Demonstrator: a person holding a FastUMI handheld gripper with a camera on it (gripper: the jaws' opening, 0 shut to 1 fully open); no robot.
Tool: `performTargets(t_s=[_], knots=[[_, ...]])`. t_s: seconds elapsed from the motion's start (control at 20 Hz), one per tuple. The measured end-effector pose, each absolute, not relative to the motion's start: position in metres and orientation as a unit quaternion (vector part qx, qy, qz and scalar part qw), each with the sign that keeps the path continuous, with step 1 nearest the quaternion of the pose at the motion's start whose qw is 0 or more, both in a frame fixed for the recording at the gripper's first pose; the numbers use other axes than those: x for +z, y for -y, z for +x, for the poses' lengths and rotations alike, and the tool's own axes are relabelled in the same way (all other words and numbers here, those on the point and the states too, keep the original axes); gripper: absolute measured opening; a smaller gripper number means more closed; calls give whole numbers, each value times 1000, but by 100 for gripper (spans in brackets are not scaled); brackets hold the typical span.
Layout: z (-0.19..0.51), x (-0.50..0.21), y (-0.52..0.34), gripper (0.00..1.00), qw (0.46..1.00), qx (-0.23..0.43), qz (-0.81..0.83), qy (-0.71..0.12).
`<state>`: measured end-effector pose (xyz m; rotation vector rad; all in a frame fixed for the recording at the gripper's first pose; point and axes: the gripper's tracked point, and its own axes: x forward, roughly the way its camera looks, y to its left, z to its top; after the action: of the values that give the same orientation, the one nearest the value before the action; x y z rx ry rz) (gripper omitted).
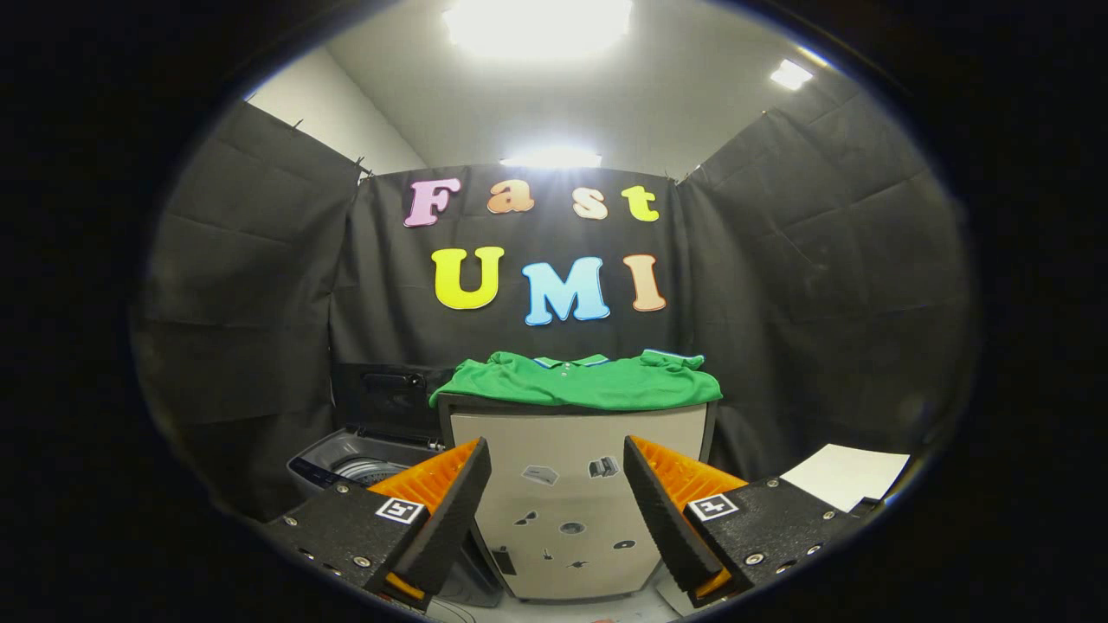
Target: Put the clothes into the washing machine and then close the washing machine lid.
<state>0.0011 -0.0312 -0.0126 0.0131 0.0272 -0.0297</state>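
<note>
A green polo shirt [578,382] lies folded on top of a pale cabinet [571,519], well beyond my fingers. To the cabinet's left stands the grey washing machine [346,463], its dark lid [385,398] raised upright against the back wall and the drum opening visible below it. My gripper [557,510] is open, the two fingers spread wide with nothing between them, held in front of the cabinet's face and below the shirt.
Black cloth walls close the booth on three sides. A white sheet [844,474] lies to the right of the cabinet. Small stickers dot the cabinet's front. The washing machine sits tight against the cabinet's left side.
</note>
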Motion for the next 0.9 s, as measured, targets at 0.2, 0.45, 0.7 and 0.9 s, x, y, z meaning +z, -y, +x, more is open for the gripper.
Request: performTargets(t_s=[0.2,0.45,0.7,0.9], knots=[[6,-11,37,95,1000,-16,5,-11],[8,-8,41,95,1000,-13,5,-9],[9,-1,36,95,1000,-9,11,-3],[7,2,30,95,1000,-4,15,-4]])
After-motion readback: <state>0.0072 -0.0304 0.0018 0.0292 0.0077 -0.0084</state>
